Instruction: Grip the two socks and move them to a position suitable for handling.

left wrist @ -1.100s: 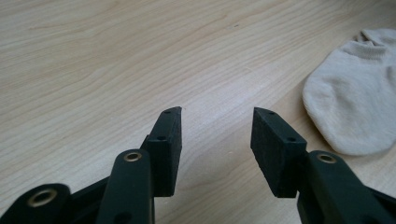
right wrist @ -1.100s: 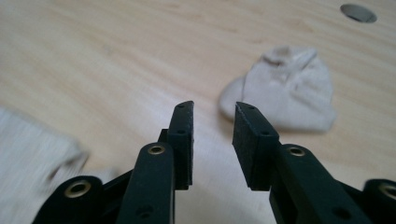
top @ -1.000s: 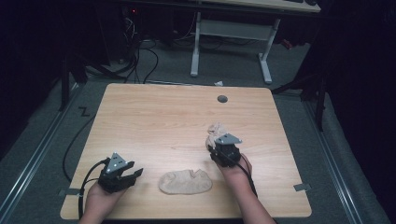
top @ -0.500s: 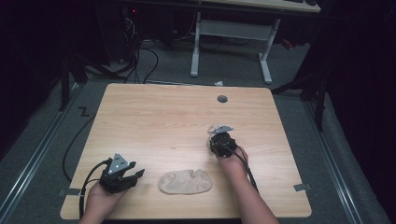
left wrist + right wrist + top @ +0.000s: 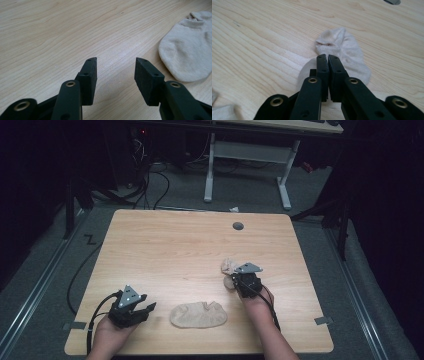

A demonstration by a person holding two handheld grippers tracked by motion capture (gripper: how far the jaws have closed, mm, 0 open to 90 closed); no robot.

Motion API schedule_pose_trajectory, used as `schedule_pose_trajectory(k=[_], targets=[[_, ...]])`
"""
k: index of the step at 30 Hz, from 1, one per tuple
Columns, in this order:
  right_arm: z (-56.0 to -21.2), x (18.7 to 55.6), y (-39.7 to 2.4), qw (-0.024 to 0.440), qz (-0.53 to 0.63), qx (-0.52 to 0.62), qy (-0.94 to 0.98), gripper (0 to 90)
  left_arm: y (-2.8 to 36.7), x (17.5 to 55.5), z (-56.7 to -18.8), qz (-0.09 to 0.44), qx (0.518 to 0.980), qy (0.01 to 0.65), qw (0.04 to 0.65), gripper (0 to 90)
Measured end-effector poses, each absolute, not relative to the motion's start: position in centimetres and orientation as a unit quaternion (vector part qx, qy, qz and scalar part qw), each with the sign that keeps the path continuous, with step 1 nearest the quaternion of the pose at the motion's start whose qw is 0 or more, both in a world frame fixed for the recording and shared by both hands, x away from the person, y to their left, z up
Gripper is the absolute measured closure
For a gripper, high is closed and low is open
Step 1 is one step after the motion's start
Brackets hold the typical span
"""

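Text: none can be read in any view.
Table (image 5: 165,250): bare wood grain, no label or print.
Socks (image 5: 198,314): plain, no brand or mark.
Grippers: black jaws and grey plate, no lettering that can be made out.
Floor: a dark zigzag mark (image 5: 89,239), not legible as a sign.

You work in lab or office test space. Light wood table (image 5: 165,245) with cable grommet (image 5: 238,226) stands on grey carpet (image 5: 185,195). White-legged desk (image 5: 250,155) behind it, cable tangle (image 5: 150,175) on floor, surroundings dark.
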State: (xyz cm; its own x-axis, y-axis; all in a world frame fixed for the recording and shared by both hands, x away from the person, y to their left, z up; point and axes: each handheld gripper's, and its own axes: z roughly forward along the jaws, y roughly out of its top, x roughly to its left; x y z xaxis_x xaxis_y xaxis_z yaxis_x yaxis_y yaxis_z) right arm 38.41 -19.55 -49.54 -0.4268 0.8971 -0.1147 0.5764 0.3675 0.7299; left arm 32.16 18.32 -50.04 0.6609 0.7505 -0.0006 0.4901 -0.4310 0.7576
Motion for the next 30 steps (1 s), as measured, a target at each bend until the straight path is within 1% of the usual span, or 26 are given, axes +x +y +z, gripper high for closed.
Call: schedule_pose_trajectory(k=[2, 9, 15, 20, 22, 25, 28, 29, 30], targets=[[-49.2, 37.9, -19.8, 0.264, 0.317, 0.467, 0.782, 88.0, 18.3, 32.2, -50.1, 0.171, 0.829, 0.374, 0.380, 53.3], [-48.2, 37.0, -20.6, 0.261, 0.349, 0.469, 0.768, 88.1, 18.0, 32.2, -50.3, 0.171, 0.830, 0.374, 0.376, 53.3], [-47.6, 36.7, -19.4, 0.255, 0.366, 0.454, 0.771, 88.1, 17.9, 32.1, -50.3, 0.172, 0.832, 0.372, 0.373, 53.1], [-48.0, 36.8, -18.1, 0.263, 0.358, 0.441, 0.780, 88.0, 18.0, 32.1, -50.3, 0.171, 0.832, 0.372, 0.373, 53.0], [-48.4, 37.0, -18.5, 0.259, 0.355, 0.451, 0.777, 88.0, 18.0, 32.1, -50.3, 0.172, 0.832, 0.371, 0.375, 53.1], [-49.5, 37.1, -20.3, 0.254, 0.341, 0.475, 0.771, 87.3, 18.2, 32.0, -50.2, 0.172, 0.832, 0.371, 0.375, 53.0], [-50.4, 37.0, -22.0, 0.253, 0.323, 0.495, 0.766, 82.5, 18.1, 32.1, -50.2, 0.171, 0.832, 0.371, 0.375, 53.0], [-50.4, 37.0, -22.0, 0.253, 0.323, 0.495, 0.766, 82.5, 18.1, 32.1, -50.2, 0.171, 0.832, 0.371, 0.375, 53.0], [-50.7, 36.8, -22.8, 0.253, 0.321, 0.502, 0.762, 80.0, 18.1, 32.1, -50.3, 0.171, 0.832, 0.371, 0.375, 53.0]])
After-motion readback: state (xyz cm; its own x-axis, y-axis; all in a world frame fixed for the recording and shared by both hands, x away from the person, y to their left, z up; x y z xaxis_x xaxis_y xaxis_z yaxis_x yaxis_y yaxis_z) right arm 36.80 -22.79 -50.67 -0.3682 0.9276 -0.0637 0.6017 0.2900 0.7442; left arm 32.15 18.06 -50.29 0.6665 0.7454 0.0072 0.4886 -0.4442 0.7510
